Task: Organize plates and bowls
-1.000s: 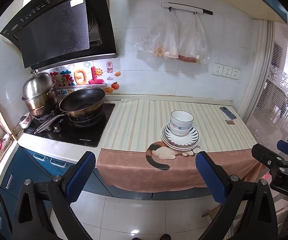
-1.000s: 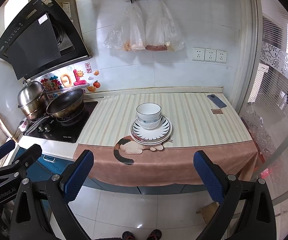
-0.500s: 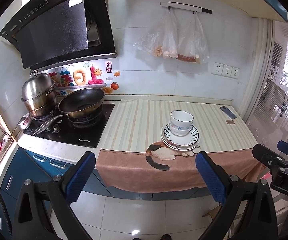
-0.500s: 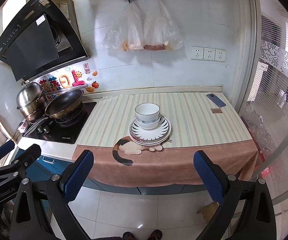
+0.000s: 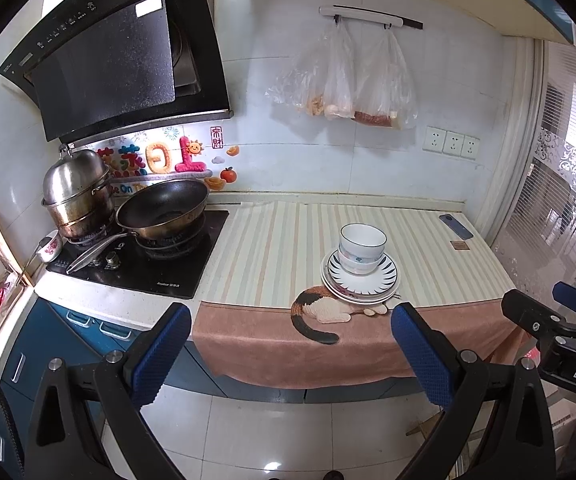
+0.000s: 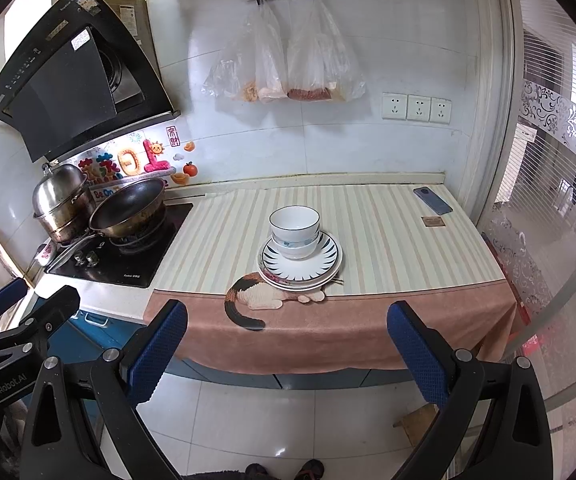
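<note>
Countertop bowls (image 6: pixel 294 231) on plates (image 6: pixel 300 262) (stacked), beyond both empty claws (image 6: pixel 287 354).

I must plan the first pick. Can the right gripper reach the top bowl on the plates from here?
Probably yes. The right gripper is open, the top bowl stands uncovered on the plates near the counter's front edge, and nothing lies between. It must first move closer.

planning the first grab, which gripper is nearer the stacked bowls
Right, by a small margin as far as the views show. The right gripper faces the stacked bowls almost head-on; the left gripper stands off to their left. Both are open and short of the counter.
</note>
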Motion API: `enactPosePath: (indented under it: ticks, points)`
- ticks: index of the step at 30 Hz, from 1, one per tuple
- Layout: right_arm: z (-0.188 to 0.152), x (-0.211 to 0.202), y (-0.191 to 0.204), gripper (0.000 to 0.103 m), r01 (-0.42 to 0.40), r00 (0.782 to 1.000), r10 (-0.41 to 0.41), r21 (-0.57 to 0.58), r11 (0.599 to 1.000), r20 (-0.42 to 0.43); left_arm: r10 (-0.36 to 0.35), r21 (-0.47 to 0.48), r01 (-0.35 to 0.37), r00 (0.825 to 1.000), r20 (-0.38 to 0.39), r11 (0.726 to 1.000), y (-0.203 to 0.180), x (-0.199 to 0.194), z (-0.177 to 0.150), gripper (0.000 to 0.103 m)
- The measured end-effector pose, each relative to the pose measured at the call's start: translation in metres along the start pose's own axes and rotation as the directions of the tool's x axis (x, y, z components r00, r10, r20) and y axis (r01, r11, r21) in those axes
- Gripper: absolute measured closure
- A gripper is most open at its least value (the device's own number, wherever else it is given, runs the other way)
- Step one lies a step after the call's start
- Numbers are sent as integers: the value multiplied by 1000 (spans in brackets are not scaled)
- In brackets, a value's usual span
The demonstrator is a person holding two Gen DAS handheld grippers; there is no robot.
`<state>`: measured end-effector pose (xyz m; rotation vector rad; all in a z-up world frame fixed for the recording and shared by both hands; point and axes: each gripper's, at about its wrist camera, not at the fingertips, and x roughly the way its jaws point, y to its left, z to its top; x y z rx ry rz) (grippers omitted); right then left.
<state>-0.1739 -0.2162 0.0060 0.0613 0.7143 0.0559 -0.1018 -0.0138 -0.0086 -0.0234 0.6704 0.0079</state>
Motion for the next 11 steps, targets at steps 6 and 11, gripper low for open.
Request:
enactPosePath:
  ticks: [6, 11]
  points:
    - [0, 1, 0, 1, -2, 1000, 2, 3, 1000, -2, 0, -2, 0, 1000, 0, 1000, -1, 0, 0, 0]
    - [-2, 2, 0, 1, 2, 1000, -2, 9, 1000, -3, -6, -4, 6, 1000, -1, 1000, 0, 0, 0, 0]
